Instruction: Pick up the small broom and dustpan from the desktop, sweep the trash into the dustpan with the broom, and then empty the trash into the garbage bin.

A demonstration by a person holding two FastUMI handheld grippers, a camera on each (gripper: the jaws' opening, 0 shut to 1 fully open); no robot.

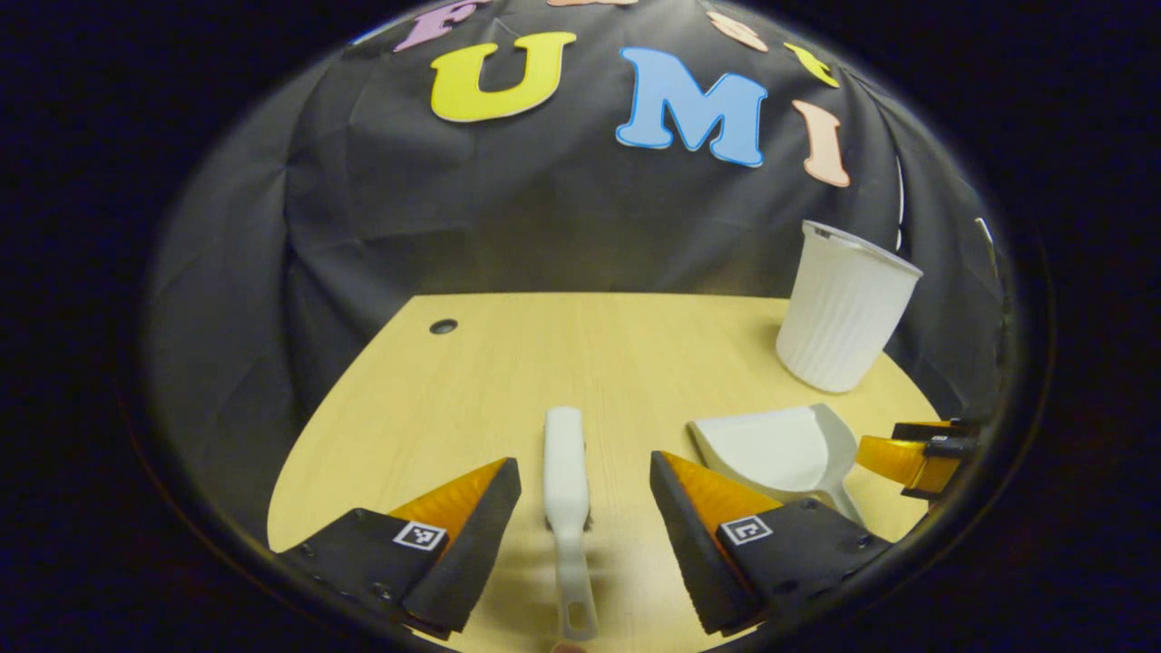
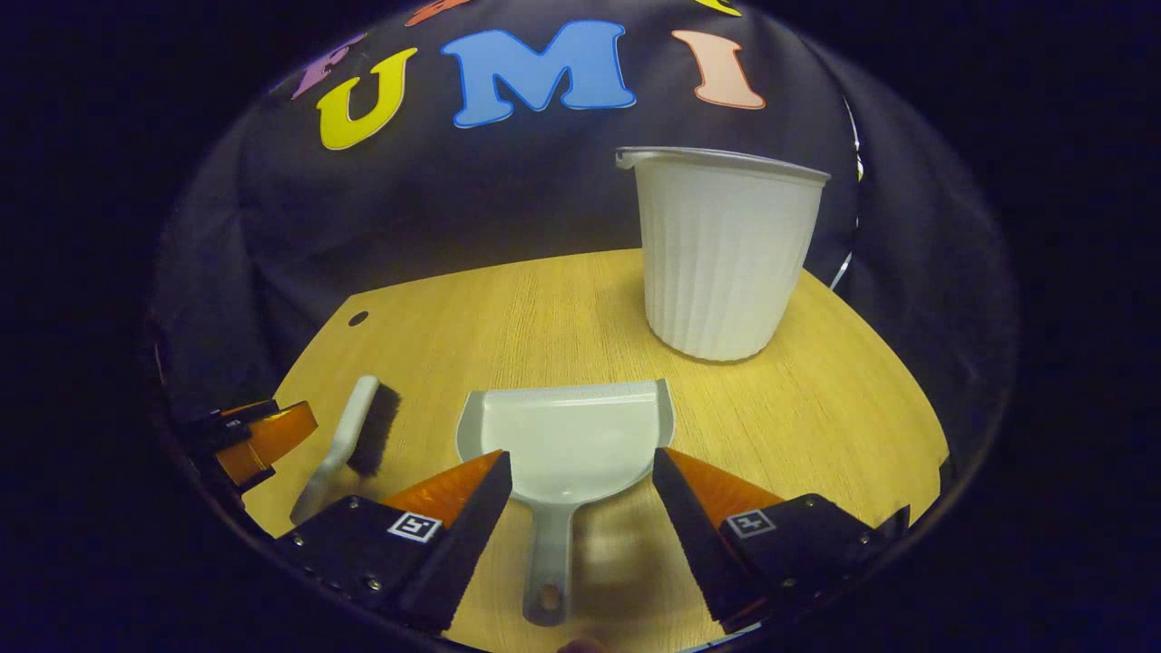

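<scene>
In the left gripper view, the left gripper point(image 1: 585, 508) hangs low over the wooden desk point(image 1: 508, 363) with its two fingers spread wide, grasping nothing. Between them lies the small broom point(image 1: 564, 472), its handle pointing back toward the camera and its head pointing away; neither finger touches it. Just beyond the finger on the right side of this view sits the dustpan point(image 1: 780, 449), flat on the desk, and at the far right edge part of the right gripper point(image 1: 916, 453) shows close to the pan. Farther back on the right stands the garbage bin point(image 1: 843, 313), a ribbed white tub, upright and well apart from the broom. A small dark hole point(image 1: 443, 326) marks the desk near its far left corner. In the right gripper view, the right gripper point(image 2: 576, 508) is likewise released, fingers wide apart, with the dustpan point(image 2: 567, 435) lying between them, its handle running back toward the camera and its open mouth facing away; the fingers flank the handle without pressing on it. To the left of the pan the broom point(image 2: 349, 440) lies on the desk point(image 2: 816, 408), dark bristles turned toward the pan, and beyond it the left gripper point(image 2: 263, 435) shows at the edge. The garbage bin point(image 2: 721, 258) stands behind the dustpan, near the desk's far edge. I cannot make out any trash on the desk.
</scene>
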